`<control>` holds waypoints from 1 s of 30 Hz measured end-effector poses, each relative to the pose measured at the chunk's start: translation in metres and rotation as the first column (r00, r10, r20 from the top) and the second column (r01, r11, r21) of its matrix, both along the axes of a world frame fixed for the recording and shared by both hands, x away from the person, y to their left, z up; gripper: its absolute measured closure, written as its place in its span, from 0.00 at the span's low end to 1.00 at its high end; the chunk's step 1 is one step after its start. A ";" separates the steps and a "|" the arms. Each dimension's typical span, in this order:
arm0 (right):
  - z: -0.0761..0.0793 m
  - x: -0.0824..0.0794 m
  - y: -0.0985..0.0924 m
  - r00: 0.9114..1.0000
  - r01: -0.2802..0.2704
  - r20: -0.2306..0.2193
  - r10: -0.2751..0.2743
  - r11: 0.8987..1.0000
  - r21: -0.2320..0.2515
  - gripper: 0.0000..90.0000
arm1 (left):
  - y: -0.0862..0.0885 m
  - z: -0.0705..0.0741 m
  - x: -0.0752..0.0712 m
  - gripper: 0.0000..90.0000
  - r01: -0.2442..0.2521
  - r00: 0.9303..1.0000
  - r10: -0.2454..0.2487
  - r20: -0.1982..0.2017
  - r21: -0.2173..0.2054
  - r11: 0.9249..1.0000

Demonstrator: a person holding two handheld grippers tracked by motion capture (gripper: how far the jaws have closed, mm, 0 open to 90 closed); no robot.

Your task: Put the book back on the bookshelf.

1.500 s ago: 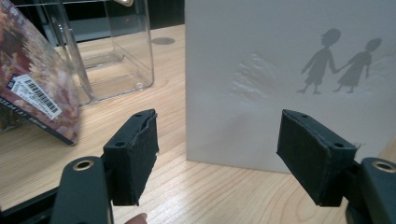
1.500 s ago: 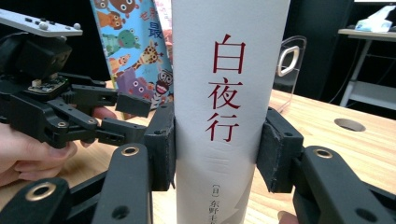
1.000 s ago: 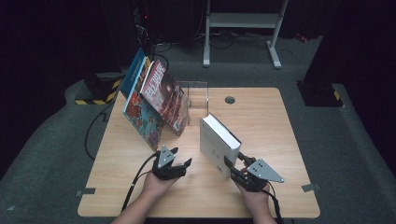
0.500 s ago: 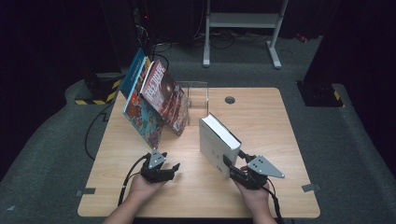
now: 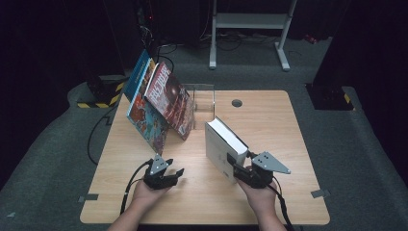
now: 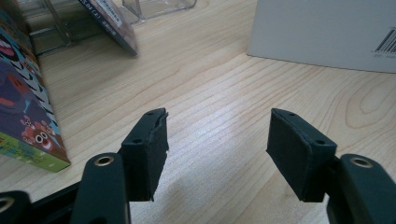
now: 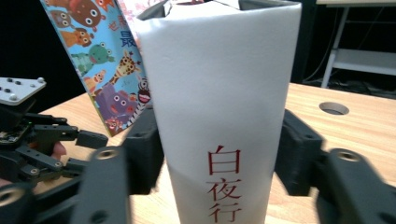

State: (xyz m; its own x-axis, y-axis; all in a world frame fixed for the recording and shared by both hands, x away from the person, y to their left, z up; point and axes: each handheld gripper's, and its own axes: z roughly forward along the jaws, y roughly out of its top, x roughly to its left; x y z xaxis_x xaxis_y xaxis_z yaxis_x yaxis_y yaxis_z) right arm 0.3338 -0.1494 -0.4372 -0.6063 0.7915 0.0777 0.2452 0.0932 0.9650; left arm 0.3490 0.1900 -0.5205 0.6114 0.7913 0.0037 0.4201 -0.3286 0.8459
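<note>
From above we see the white book [image 5: 222,147] standing upright near the table's [image 5: 288,144] front edge, right of centre, pinched at its spine by the right gripper [image 5: 239,169]. In our left gripper view the jaws are spread wide over bare wood. In the right gripper view both jaws press the white spine [image 7: 219,102]

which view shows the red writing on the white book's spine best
The right gripper view: the white book stands upright between the right tool's pads, red characters facing the lens. The high view shows it whole but tiny; the left gripper view catches its cover and barcode.
</note>
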 end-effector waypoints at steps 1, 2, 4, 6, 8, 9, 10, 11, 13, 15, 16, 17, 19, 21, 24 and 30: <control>0.001 -0.001 0.001 1.000 0.010 0.001 -0.010 1.000 -0.013 0.54 | 0.000 0.000 0.000 0.41 0.000 1.000 0.000 0.001 0.000 1.000; 0.001 -0.001 0.001 1.000 0.010 0.001 -0.010 1.000 -0.013 0.54 | 0.000 0.000 0.000 0.41 0.000 1.000 0.000 0.001 0.000 1.000; 0.002 -0.002 0.003 1.000 0.009 0.002 -0.009 0.999 -0.035 0.56 | 0.000 0.000 -0.001 0.42 -0.002 1.000 0.002 0.003 -0.002 1.000; 0.005 -0.002 0.005 1.000 0.011 -0.003 -0.011 0.998 -0.061 0.58 | 0.000 0.000 -0.001 0.42 -0.002 1.000 0.002 0.003 0.002 1.000; 0.005 -0.003 0.007 1.000 0.024 0.004 -0.024 0.997 -0.076 0.59 | 0.000 0.000 0.000 0.42 -0.007 1.000 0.007 0.001 -0.001 1.000; 0.005 -0.003 0.007 1.000 0.028 0.003 -0.028 0.997 -0.074 0.59 | 0.000 0.000 0.000 0.42 -0.008 1.000 0.008 0.000 0.001 1.000; 0.005 -0.003 0.008 0.999 0.034 0.004 -0.034 0.997 -0.072 0.60 | 0.000 0.000 0.000 0.42 -0.008 1.000 0.008 0.000 0.001 1.000; 0.005 -0.003 0.008 0.999 0.035 0.004 -0.035 0.997 -0.072 0.60 | 0.000 0.000 0.000 0.42 -0.008 1.000 0.008 -0.001 -0.002 1.000; 0.005 -0.004 0.009 0.999 0.037 0.005 -0.037 0.997 -0.069 0.60 | 0.000 -0.001 -0.001 0.42 -0.006 1.000 0.006 -0.001 -0.002 1.000; 0.005 -0.003 0.009 0.999 0.040 0.003 -0.040 0.997 -0.066 0.60 | 0.000 0.000 -0.001 0.42 -0.001 1.000 0.001 0.000 0.003 1.000; 0.005 -0.003 0.009 0.999 0.040 0.003 -0.040 0.997 -0.066 0.60 | 0.000 0.000 -0.001 0.42 -0.001 1.000 0.001 0.000 0.003 1.000; 0.005 -0.003 0.009 0.999 0.041 0.005 -0.041 0.997 -0.064 0.60 | 0.000 0.000 -0.001 0.42 0.001 1.000 -0.001 0.003 0.006 1.000; 0.005 -0.002 0.009 0.999 0.043 0.004 -0.043 0.997 -0.059 0.60 | -0.001 -0.001 -0.001 0.42 0.002 1.000 -0.002 0.007 0.004 1.000; 0.006 -0.002 0.009 0.999 0.047 0.004 -0.047 0.997 -0.058 0.60 | -0.001 -0.001 -0.002 0.42 0.006 1.000 -0.006 0.009 0.007 1.000; 0.007 -0.001 0.011 0.999 0.050 0.005 -0.049 0.997 -0.061 0.60 | -0.001 -0.001 -0.002 0.42 0.006 1.000 -0.006 0.010 0.013 1.000; 0.012 0.002 0.014 0.998 0.059 -0.006 -0.060 0.997 -0.057 0.60 | -0.001 -0.001 -0.002 0.42 0.010 1.000 -0.010 0.012 0.015 1.000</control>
